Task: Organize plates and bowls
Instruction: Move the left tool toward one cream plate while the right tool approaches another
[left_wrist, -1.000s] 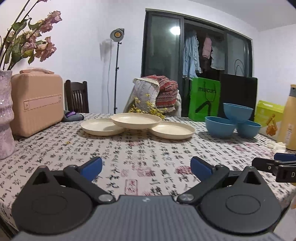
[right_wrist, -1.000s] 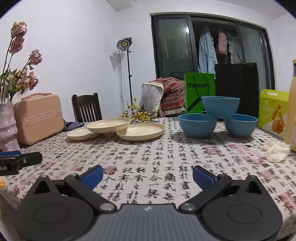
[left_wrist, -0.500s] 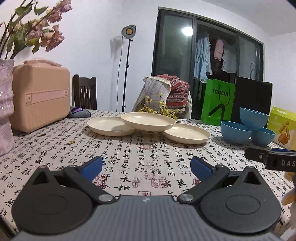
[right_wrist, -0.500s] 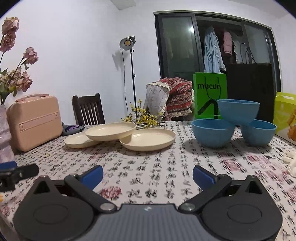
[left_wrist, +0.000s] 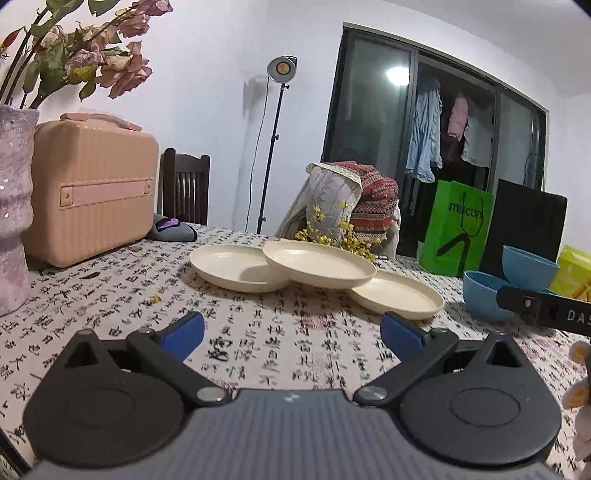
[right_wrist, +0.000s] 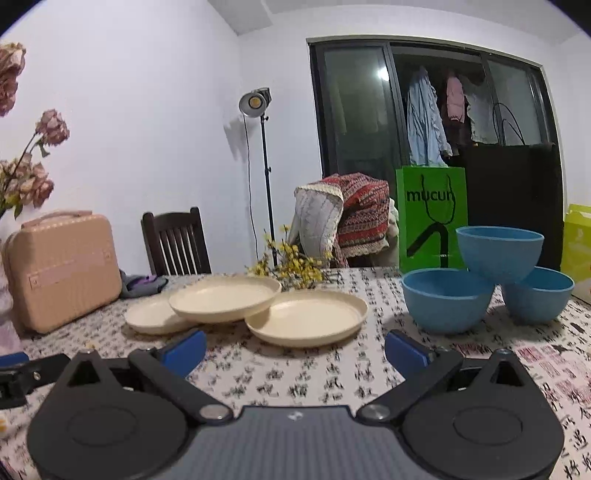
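**Plates and bowls sitting ahead of both my grippers**

Three round cream plastic plates are out past my fingers on the table with the calligraphy-print cloth (left_wrist: 258, 343). The middle plate (left_wrist: 317, 263) sits propped on the rims of the left plate (left_wrist: 236, 267) and the right plate (left_wrist: 397, 297), tilted a bit. To the right of those are three blue bowls: one bowl on top (right_wrist: 498, 251) resting on the near bowl (right_wrist: 447, 299) and the far bowl (right_wrist: 537, 293).

My left gripper (left_wrist: 291, 332) is spread wide with nothing in it, and the plates lie ahead of its blue tips, apart from them. My right gripper (right_wrist: 293, 349) is wide too, empty; the right plate is just beyond its left finger, the near bowl beyond its right one.

Further out: a pink hard case (left_wrist: 92, 195), a green paper bag (right_wrist: 430, 218), a dark wooden chair (right_wrist: 175, 242).
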